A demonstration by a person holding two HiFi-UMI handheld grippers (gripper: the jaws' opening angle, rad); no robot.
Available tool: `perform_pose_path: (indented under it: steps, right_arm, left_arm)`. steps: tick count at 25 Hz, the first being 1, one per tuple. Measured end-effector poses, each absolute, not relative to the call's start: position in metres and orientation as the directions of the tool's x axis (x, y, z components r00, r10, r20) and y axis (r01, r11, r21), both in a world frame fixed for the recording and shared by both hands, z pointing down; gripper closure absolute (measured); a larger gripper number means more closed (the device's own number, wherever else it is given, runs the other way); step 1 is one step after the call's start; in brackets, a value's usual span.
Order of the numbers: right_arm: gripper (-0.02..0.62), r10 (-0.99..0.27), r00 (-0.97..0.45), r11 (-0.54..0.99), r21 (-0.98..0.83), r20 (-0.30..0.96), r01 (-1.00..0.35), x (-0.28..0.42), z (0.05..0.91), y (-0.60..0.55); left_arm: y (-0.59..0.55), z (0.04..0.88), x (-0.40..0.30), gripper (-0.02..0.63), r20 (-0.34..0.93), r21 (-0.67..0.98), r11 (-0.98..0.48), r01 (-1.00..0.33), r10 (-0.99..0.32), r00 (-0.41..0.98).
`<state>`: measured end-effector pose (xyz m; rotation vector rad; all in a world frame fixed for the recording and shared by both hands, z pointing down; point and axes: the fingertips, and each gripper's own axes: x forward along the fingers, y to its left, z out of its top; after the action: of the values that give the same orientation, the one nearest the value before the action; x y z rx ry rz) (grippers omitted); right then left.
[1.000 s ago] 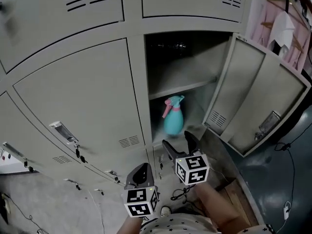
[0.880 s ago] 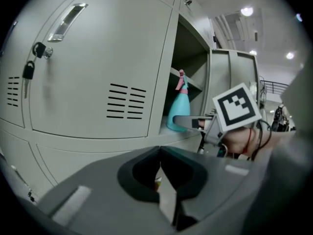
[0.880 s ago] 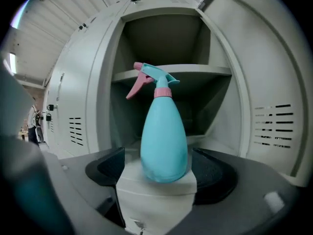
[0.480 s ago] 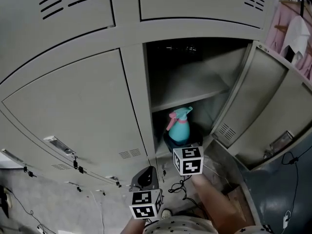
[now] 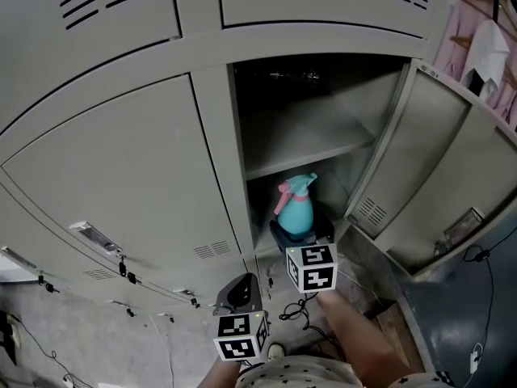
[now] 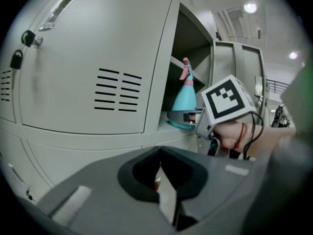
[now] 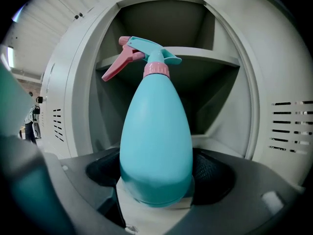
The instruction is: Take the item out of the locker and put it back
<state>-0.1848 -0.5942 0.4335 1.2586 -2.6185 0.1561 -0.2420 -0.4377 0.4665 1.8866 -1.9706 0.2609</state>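
Left tongs (image 6: pixel 159 152) hang back nearest me, pinched together with nothing in them. A second ago the right tongs (image 5: pixel 300 238) were short of the locker (image 5: pixel 212 136). Now they're inside the open compartment and have just been closing, pads against the base of the spray bottle (image 7: pixel 155 146) between them. One bottle, teal with a pink trigger, upright on the locker floor under the single shelf (image 5: pixel 311 148). Two tongs, one door (image 5: pixel 436 176) open.

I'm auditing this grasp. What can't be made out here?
- Right gripper view: the right gripper's jaws, just closing further, flank the teal plastic spray bottle; its body hides whether the pads press.
- Head view: the open grey metal locker is too dark above its shelf.
- Left gripper view: part of the bottle, behind the right gripper.
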Motion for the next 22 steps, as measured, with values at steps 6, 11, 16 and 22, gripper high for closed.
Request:
perform_pose_path:
  steps: [6,11,16,22]
  right_arm:
    - [0.175,-0.746,-0.622,0.644,0.021,0.238,-0.765,-0.172,0.425,-0.554]
    - [0.176,-0.712,-0.661,0.68,-0.001,0.237,-0.733,-0.164,0.424,-0.496]
    - [0.175,-0.682,-0.688,0.703,-0.038,0.249,-0.71,-0.156,0.426,-0.442]
    - [0.176,-0.676,-0.686,0.698,-0.066,0.269,-0.713,-0.145,0.436,-0.401]
  left_arm:
    - [-0.422,0.464,-0.239,0.598,0.397,0.142,0.064,-0.988,-0.918,-0.002]
    - [-0.401,0.462,-0.237,0.598,0.388,0.144,0.059,-0.988,-0.922,0.002]
    - [-0.38,0.454,-0.233,0.598,0.363,0.138,0.05,-0.989,-0.932,0.004]
    - [-0.356,0.451,-0.234,0.598,0.352,0.125,0.048,-0.991,-0.936,-0.001]
